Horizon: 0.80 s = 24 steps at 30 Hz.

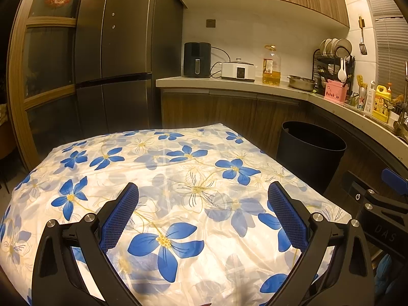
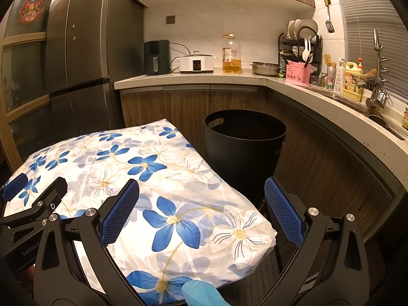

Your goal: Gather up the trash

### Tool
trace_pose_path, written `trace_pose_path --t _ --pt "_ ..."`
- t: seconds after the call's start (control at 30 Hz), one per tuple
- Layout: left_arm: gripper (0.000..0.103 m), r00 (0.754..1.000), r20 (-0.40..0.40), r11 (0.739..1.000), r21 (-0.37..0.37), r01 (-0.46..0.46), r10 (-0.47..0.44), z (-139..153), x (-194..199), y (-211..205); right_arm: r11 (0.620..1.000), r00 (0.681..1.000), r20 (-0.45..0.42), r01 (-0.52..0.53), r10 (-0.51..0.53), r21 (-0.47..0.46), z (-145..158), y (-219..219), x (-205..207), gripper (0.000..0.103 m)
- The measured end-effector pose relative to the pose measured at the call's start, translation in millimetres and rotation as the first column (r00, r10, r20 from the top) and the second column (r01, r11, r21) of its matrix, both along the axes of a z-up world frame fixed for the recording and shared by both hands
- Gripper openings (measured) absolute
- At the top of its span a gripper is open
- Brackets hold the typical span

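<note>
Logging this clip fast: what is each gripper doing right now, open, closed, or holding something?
Left gripper: open, holding nothing, above the floral tablecloth.
Right gripper: open, holding nothing, over the table's corner by the black bin.

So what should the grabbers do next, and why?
Probably turn to look around for trash. Both the left hand-held gripper and the right hand-held gripper are open and hold nothing. No trash shows on the flowered tablecloth. The black bin stands on the floor beside the table, and what shows of its inside looks empty.
</note>
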<state>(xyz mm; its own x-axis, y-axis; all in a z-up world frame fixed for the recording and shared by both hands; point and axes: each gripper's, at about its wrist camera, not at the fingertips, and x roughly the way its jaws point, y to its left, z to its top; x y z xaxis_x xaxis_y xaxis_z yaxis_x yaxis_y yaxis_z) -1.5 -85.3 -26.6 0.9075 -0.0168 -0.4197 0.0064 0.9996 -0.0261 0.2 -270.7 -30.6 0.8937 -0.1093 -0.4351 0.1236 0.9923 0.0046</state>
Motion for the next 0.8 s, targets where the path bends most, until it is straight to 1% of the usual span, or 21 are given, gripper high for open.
trace_pose_path --t 0.8 --pt "0.097 1.000 -0.002 1.000 0.001 -0.001 0.001 -2.1 -0.1 -1.6 1.000 1.000 0.000 0.000 0.000 0.000 0.3 0.1 -0.1 0.097"
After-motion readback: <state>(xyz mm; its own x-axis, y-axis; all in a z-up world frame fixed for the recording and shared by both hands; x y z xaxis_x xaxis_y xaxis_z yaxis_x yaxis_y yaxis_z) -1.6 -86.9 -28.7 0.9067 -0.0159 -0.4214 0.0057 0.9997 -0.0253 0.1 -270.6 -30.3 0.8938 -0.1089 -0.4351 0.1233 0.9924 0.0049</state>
